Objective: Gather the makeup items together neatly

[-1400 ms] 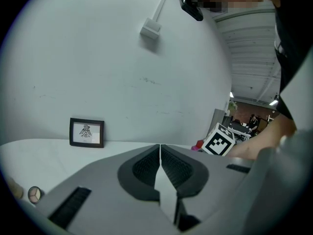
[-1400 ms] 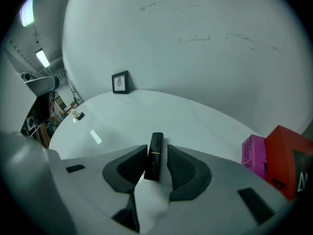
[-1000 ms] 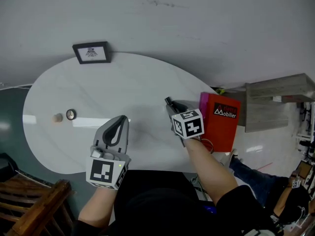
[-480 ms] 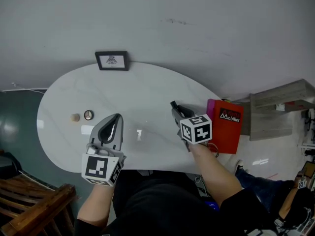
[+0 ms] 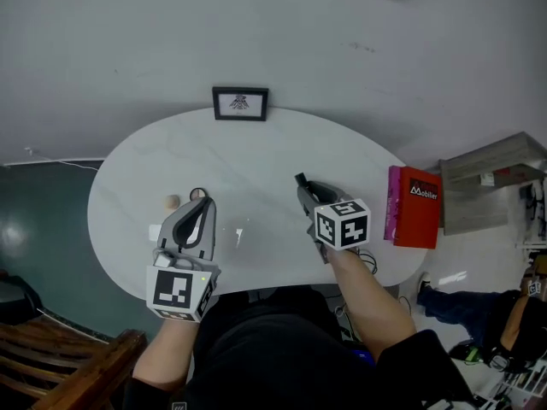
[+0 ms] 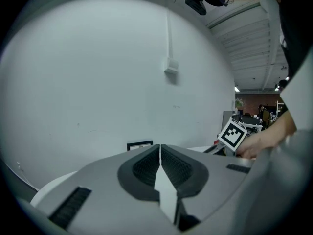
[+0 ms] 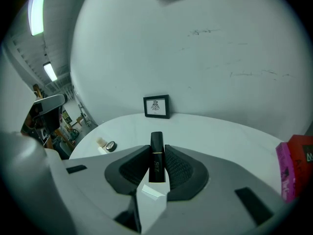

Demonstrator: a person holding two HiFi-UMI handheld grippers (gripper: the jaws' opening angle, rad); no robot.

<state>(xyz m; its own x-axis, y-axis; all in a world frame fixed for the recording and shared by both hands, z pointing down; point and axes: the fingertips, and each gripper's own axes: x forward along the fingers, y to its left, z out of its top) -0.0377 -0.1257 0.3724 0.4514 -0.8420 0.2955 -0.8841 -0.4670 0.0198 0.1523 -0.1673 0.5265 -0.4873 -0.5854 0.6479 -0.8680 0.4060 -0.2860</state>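
Observation:
A black lipstick tube (image 7: 156, 155) stands upright between the pads of my right gripper (image 7: 156, 152), which is shut on it above the middle of the white oval table (image 5: 256, 148). In the head view the tube's tip (image 5: 299, 179) sticks out beyond the right gripper (image 5: 306, 195). My left gripper (image 5: 200, 208) is shut and holds nothing; its pads (image 6: 146, 166) meet. Just past its tip lie a small beige item (image 5: 173, 202) and a round dark compact (image 5: 197, 194), the latter partly hidden. The right gripper view shows the beige item (image 7: 101, 142) and the compact (image 7: 111, 146) at the table's left.
A small framed picture (image 5: 240, 103) stands at the table's far edge against the grey wall. A red box (image 5: 416, 207) stands off the table's right end, beside grey shelves (image 5: 496, 178). A wooden chair (image 5: 68, 366) is at lower left.
Both grippers have moved left over the table. The left one now reaches the two small items; the right one, still gripping the tube, is farther from the red box.

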